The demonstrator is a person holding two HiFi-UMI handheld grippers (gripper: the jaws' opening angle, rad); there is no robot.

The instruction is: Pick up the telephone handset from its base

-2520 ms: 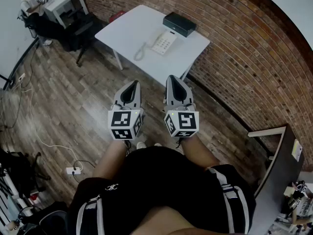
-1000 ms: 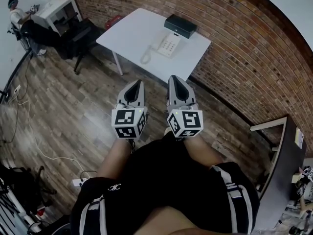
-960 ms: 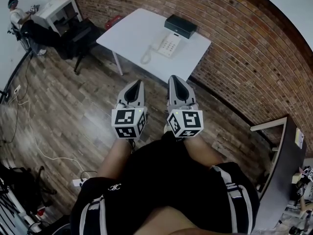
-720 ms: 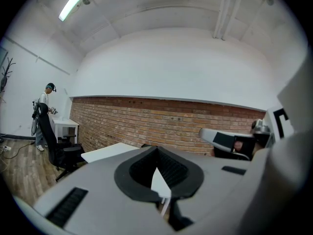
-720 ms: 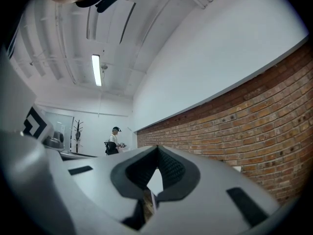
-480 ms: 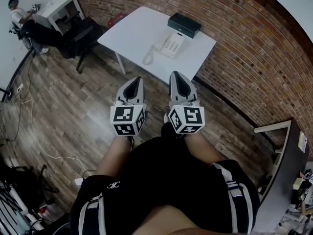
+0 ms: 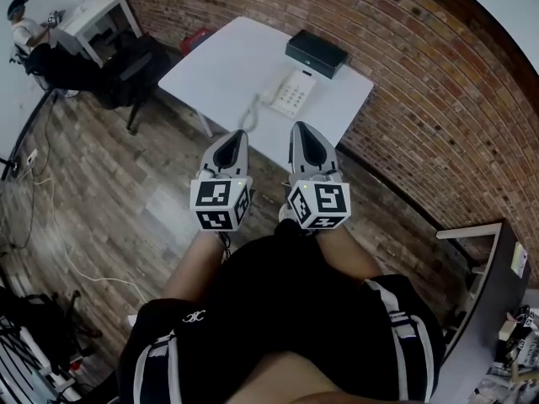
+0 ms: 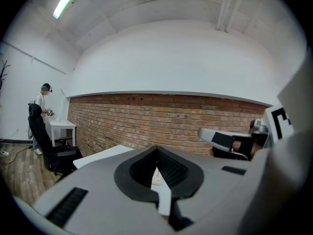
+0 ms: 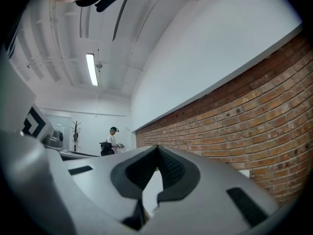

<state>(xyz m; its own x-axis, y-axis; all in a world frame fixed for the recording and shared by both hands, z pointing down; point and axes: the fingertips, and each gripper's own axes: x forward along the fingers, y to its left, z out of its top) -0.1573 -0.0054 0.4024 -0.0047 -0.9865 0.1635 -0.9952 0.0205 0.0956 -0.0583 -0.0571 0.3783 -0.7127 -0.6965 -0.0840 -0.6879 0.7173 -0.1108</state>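
Telephone [image 7: 292,93] closer now, black box [image 7: 316,53] visible only overhead

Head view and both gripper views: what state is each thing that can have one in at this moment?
telephone handset: resting on its base, untouched.
left gripper: shut, nothing between the jaws.
right gripper: shut, nothing between the jaws.
black box: looks closed, sitting on the white table.
ceiling light: on.
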